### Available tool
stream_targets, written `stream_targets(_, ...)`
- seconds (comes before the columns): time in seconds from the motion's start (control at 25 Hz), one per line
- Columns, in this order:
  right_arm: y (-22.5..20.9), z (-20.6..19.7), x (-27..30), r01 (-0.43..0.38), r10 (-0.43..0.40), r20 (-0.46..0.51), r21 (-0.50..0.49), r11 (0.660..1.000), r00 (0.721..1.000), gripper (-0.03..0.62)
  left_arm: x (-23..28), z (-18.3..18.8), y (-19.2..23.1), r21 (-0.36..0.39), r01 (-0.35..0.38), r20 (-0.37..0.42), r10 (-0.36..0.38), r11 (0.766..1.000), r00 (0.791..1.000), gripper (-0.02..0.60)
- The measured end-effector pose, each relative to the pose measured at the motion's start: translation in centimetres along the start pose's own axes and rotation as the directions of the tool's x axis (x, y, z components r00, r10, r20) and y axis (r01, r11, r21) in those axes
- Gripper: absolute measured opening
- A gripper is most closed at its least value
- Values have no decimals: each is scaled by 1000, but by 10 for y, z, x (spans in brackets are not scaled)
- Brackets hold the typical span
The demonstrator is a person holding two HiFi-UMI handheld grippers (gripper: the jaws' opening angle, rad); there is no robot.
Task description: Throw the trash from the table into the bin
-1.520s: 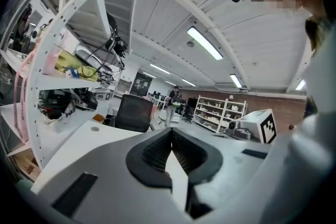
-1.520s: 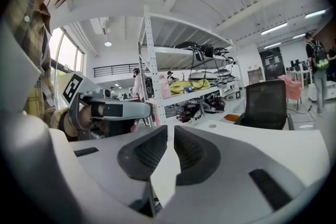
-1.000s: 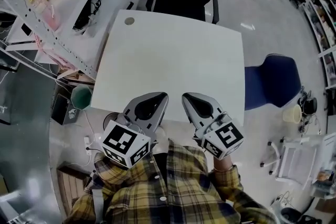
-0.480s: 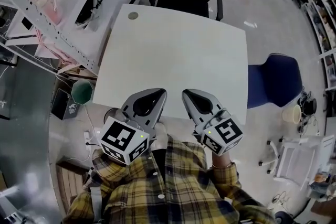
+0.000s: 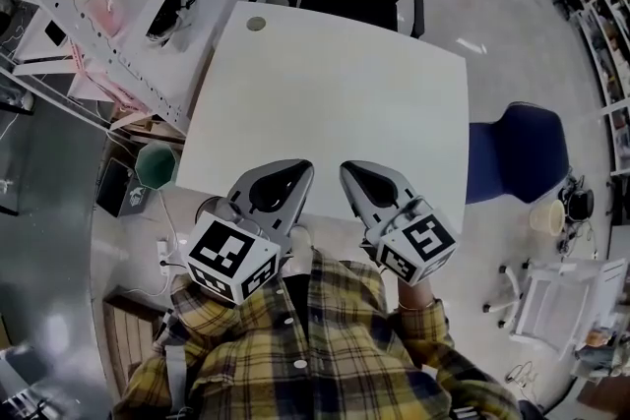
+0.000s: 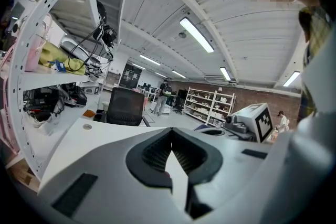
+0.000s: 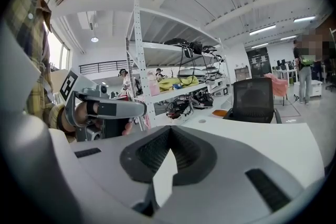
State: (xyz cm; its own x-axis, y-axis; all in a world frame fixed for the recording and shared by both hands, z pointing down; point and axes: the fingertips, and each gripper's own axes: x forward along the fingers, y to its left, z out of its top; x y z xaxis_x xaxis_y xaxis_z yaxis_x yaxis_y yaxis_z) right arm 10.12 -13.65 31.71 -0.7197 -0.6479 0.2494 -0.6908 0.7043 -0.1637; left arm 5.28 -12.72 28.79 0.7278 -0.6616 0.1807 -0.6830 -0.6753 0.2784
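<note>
Both tongs are closed, jaw tips together with nothing between them. The left gripper (image 5: 295,177) and right gripper (image 5: 356,180) are side by side at the near edge of the white table (image 5: 335,93). The green bin (image 5: 155,164) stands on the floor just beside the table's near left corner.

Open-plan lab: metal shelving (image 7: 138,60), office chair (image 7: 253,99)

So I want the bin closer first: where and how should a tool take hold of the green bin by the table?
Grip the green bin by its rim, on the side away from the table, coming down from above: its open mouth faces up, so one jaw can go inside the wall, one outside. The left tool is nearer; its jaws are shut now.
</note>
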Motion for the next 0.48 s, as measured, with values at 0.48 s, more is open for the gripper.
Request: stream_targets(0.48, 7, -2, -11, -6, 6, 3, 13, 1000, 1000, -2, -5, -3, -9, 2, -11, -6, 11, 1000, 1000, 8)
